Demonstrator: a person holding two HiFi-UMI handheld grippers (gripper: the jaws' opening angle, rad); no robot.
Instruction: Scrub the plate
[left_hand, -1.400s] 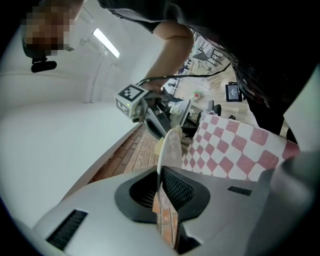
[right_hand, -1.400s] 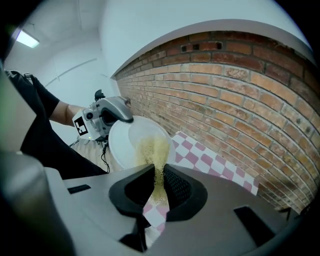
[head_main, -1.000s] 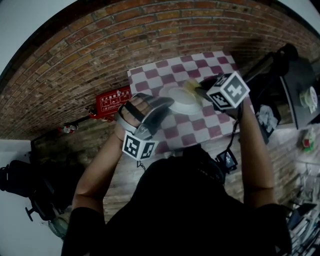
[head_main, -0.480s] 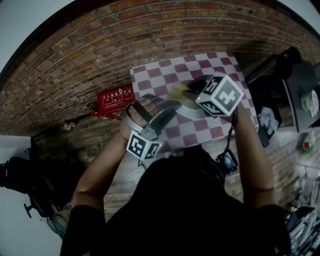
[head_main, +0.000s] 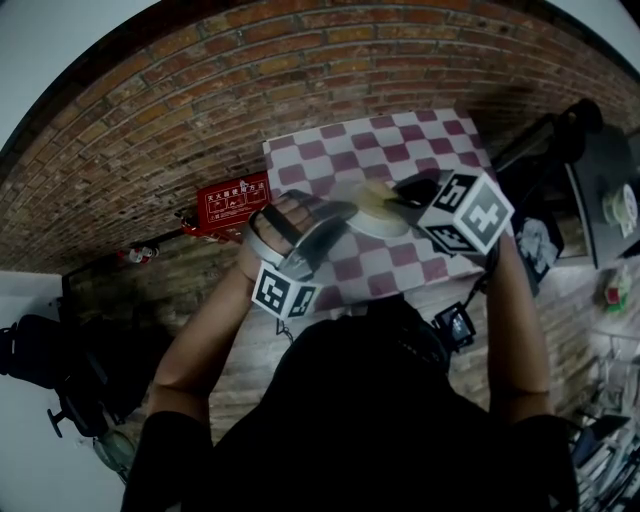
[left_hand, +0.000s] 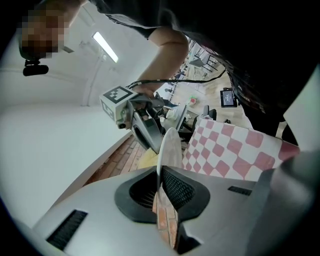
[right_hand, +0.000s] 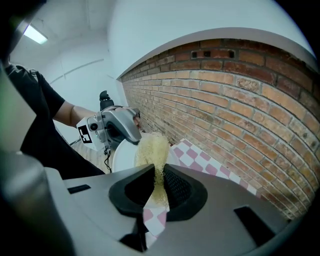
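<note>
The round white plate (head_main: 390, 220) is held tilted over the pink-and-white chequered desk (head_main: 330, 150). Its rim is pinched in the nearly closed jaws of the left tool (head_main: 342, 210). The right tool (head_main: 400, 193) is clamped on a yellow fibrous scrubber (head_main: 372, 195), which lies against the plate's face. A brick wall (right_hand: 240, 100) runs close along the desk's far edge, and chequered surface lies open around the plate.

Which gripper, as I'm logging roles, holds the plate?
The left gripper: its jaws pinch the plate by its rim; the right gripper holds a yellow scrubber.
</note>
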